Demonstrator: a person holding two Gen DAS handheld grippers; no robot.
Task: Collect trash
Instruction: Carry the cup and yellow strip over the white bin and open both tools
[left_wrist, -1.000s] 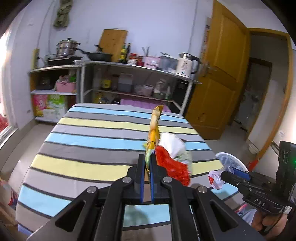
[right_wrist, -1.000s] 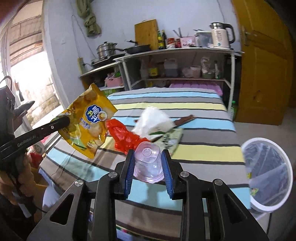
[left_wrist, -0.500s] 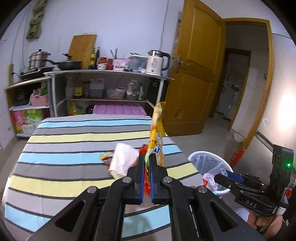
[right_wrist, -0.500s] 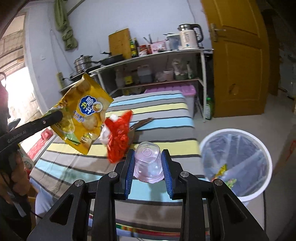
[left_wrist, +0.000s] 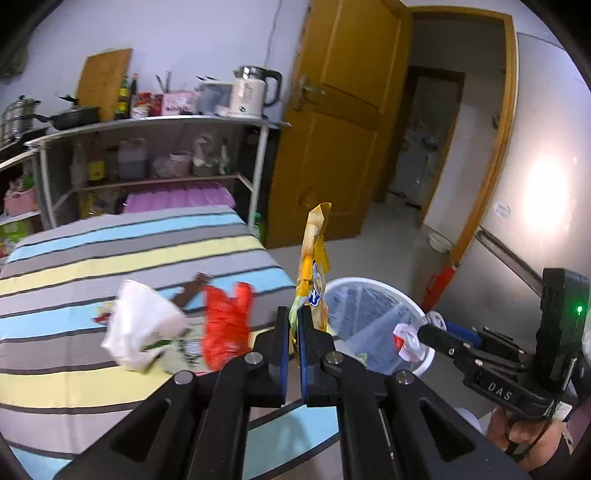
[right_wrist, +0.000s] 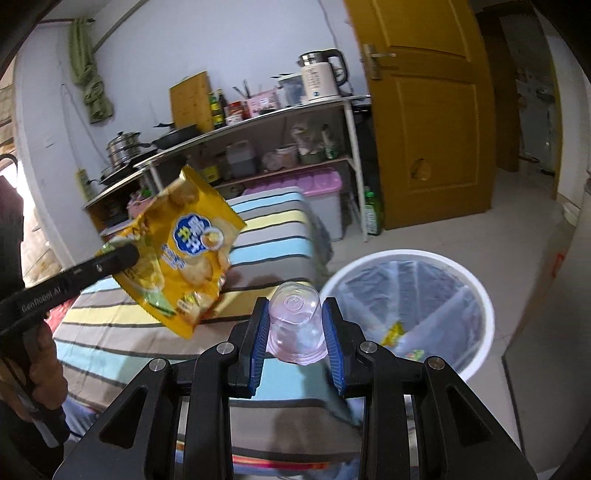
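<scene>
My left gripper (left_wrist: 293, 317) is shut on the lower edge of a yellow snack bag (left_wrist: 314, 258), which stands edge-on in the left wrist view and shows its printed face (right_wrist: 177, 251) in the right wrist view. My right gripper (right_wrist: 294, 314) is shut on a clear plastic cup (right_wrist: 295, 321), held upside down just left of the white trash bin (right_wrist: 476, 295). The bin (left_wrist: 373, 288) has a clear liner with a few scraps inside. A red plastic bag (left_wrist: 225, 321), a white crumpled bag (left_wrist: 140, 325) and a brown wrapper (left_wrist: 192, 288) lie on the striped table (left_wrist: 110, 258).
A metal shelf rack (left_wrist: 147, 125) with a kettle (left_wrist: 255, 92), pans and bottles stands behind the table. A purple-lidded storage box (right_wrist: 317, 192) sits under it. A yellow wooden door (right_wrist: 428, 110) is open to the right. A green bottle (right_wrist: 371, 214) stands on the floor.
Both grippers have swung right with their loads, from over the table toward the bin. The bin now fills the right wrist view and sits just behind the snack bag.
</scene>
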